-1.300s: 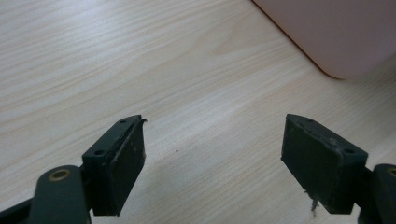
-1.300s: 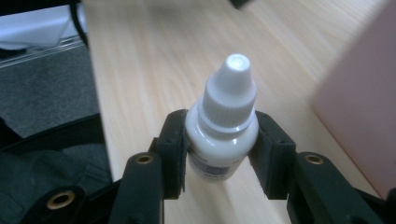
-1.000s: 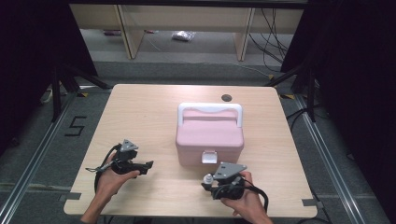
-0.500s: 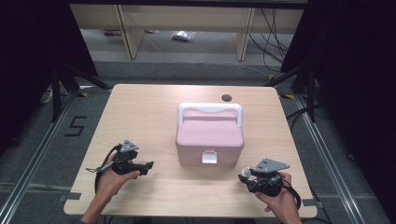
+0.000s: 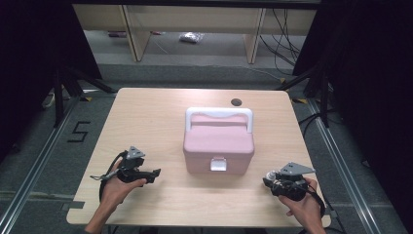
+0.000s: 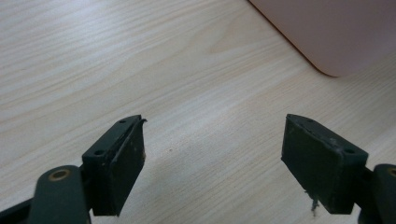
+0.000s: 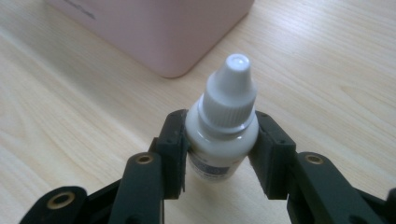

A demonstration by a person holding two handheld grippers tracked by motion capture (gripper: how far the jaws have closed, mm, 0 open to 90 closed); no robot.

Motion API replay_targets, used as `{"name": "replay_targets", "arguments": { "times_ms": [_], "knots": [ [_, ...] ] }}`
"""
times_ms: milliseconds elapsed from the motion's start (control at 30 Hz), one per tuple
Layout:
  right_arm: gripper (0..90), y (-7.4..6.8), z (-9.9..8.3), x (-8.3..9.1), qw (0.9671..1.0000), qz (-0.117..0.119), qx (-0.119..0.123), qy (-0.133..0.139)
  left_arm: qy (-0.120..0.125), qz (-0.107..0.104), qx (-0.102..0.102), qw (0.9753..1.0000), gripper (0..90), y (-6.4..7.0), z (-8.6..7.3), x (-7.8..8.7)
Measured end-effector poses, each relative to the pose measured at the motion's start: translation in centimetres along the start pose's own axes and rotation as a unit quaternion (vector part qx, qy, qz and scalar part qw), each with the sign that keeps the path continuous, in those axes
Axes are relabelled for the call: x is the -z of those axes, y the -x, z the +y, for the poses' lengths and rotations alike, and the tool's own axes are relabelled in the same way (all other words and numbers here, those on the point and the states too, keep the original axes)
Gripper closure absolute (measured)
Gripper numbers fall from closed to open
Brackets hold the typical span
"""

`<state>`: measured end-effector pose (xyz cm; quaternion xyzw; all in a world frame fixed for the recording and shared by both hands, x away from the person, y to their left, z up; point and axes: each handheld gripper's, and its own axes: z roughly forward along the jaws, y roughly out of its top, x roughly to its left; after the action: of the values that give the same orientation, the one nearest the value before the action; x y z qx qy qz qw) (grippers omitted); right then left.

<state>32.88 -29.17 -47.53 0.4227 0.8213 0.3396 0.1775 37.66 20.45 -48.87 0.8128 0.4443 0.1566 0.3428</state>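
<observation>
White-capped dropper bottle (image 7: 223, 135) sits pinched between the right gripper's (image 7: 219, 144) jaws, right of the pink lidded box (image 5: 218, 144) on the wooden table (image 5: 146, 112); the left gripper (image 6: 212, 163) hovers with jaws spread wide, empty.

In the right gripper view, the right hand-held gripper (image 7: 219, 151) rises from the bottom of the frame, its two black jaws pressed against either side of a small white plastic dropper bottle (image 7: 223, 140). The bottle sits at the centre of the frame, its ribbed white screw cap and rounded tip pointing toward the upper middle. A label with dark print shows low on the bottle's body, too blurred to read. Behind it, in the upper left and upper middle of the frame, stands the rounded corner of a pale pink plastic box (image 7: 154, 28) on the light wood-grain tabletop (image 7: 327, 60).
</observation>
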Motion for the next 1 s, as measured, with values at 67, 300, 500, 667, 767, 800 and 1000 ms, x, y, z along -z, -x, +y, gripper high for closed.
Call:
{"name": "replay_targets", "arguments": {
  "times_ms": [67,300,500,667,767,800,1000],
  "knots": [
    [60.4,0.0,-0.1,-0.3,0.9999,0.000,-0.010,0.001,0.001,0.004,0.005,1.0000,20.9,0.1,0.0,0.0],
    [60.4,-0.1,-0.3,-0.7,0.9998,0.019,0.006,-0.010,-0.001,0.001,0.005,1.0000,20.9,0.1,0.0,0.0],
    [60.4,-0.1,-0.4,-0.9,0.9997,0.006,-0.010,-0.019,0.001,0.003,0.005,1.0000,20.8,0.1,0.0,-0.1],
    [60.3,0.4,-0.6,-1.1,0.9996,0.004,-0.016,-0.023,-0.005,-0.003,-0.002,1.0000,20.8,0.0,0.1,0.0],
    [60.2,0.4,-0.6,-1.1,0.9996,0.006,-0.014,-0.022,-0.003,-0.002,-0.002,1.0000,20.8,0.1,0.2,0.1],
    [59.8,0.4,-0.6,-1.1,0.9996,0.007,-0.014,-0.022,-0.004,0.000,-0.003,1.0000,20.8,0.1,0.2,0.1],
    [42.8,0.6,-0.3,-0.6,0.9994,0.007,-0.033,0.009,-0.004,-0.013,-0.006,0.9999,20.8,0.1,0.9,0.4]
  ]
}}
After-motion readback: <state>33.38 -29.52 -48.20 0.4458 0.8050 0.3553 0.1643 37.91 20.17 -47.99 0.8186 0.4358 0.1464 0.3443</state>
